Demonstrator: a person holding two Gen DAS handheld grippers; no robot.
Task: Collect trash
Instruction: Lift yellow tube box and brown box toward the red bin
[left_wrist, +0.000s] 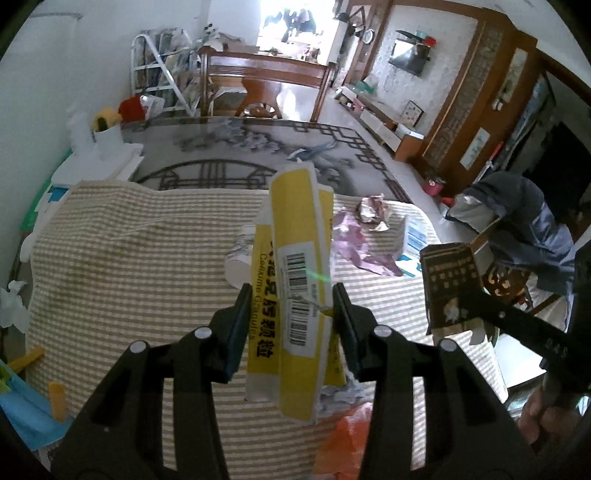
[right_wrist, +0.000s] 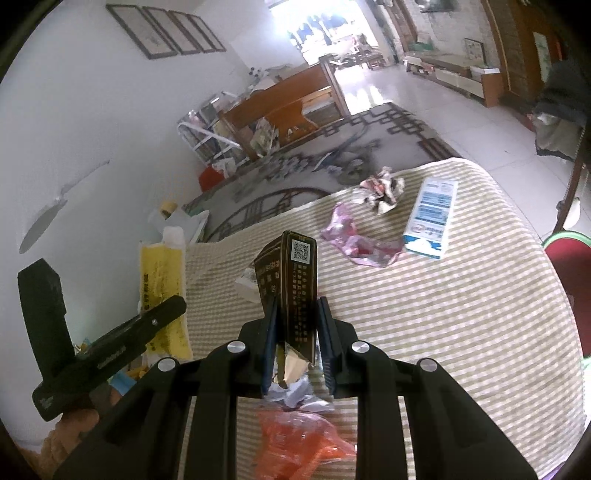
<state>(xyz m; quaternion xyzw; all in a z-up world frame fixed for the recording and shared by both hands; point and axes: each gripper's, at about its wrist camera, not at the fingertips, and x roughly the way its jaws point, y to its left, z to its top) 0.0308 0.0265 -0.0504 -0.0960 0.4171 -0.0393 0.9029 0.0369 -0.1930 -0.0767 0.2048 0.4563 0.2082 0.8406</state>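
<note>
My left gripper (left_wrist: 291, 310) is shut on a flattened yellow medicine box (left_wrist: 299, 258) with barcodes, held upright above the striped tablecloth (left_wrist: 129, 258). My right gripper (right_wrist: 297, 325) is shut on a dark brown carton (right_wrist: 295, 280) with a QR code, also lifted off the cloth. Each view shows the other gripper to the side: the brown carton (left_wrist: 448, 288) on the right of the left wrist view, the yellow box (right_wrist: 162, 291) on the left of the right wrist view. On the cloth lie a crumpled paper ball (right_wrist: 382, 188), a pink wrapper (right_wrist: 351, 240) and a blue-white box (right_wrist: 430, 221).
An orange plastic bag (right_wrist: 299, 439) and torn white paper (right_wrist: 295, 395) lie near the cloth's front edge under the grippers. A chair draped with a dark jacket (left_wrist: 517, 221) stands at the table's right. Beyond the table are a patterned rug (left_wrist: 258, 147) and a wooden bench (left_wrist: 266, 81).
</note>
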